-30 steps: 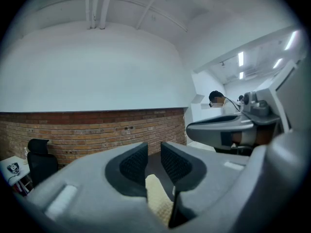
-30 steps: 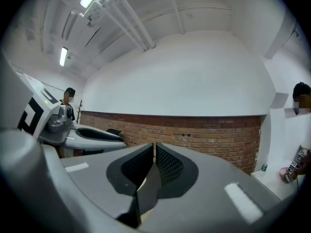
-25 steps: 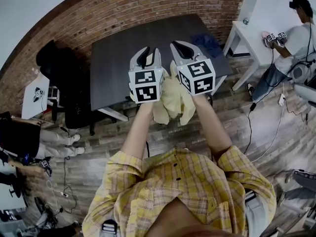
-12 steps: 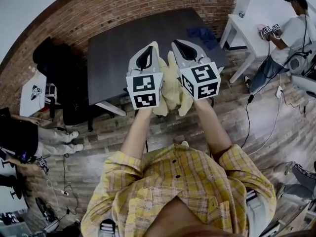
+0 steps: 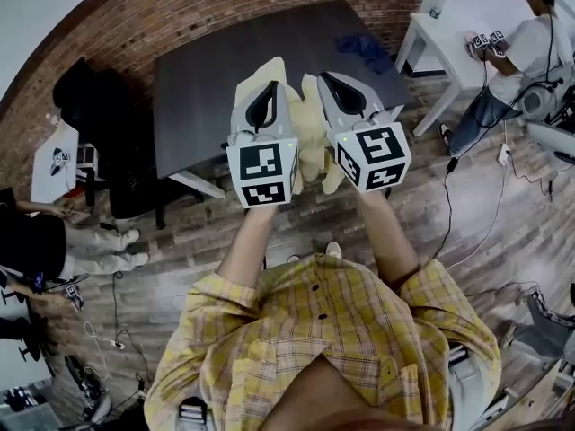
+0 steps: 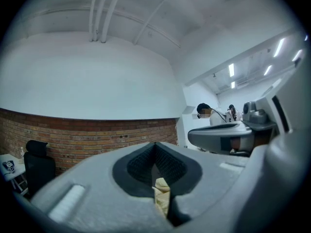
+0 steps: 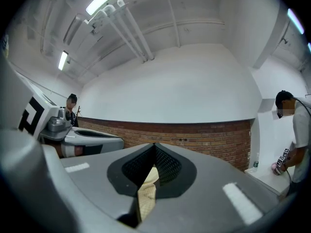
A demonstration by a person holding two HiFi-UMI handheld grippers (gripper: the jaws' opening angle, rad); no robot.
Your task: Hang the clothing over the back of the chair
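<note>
head view: left gripper [image 5: 263, 88] and right gripper [image 5: 340, 81] are holding the pale yellow clothing [image 5: 310, 137] up between them, above the dark table [image 5: 198, 79].
left gripper view: jaws are clamping tight on a thin crumpled fold.
right gripper view: jaws are pinching a woven edge, fully closed on it.
fabric is looking light, soft and floppy, so two spread top-edge grips should be suiting the drape.

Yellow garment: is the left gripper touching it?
Touching. The left gripper view shows the left gripper shut on a fold of the yellow garment.
</note>
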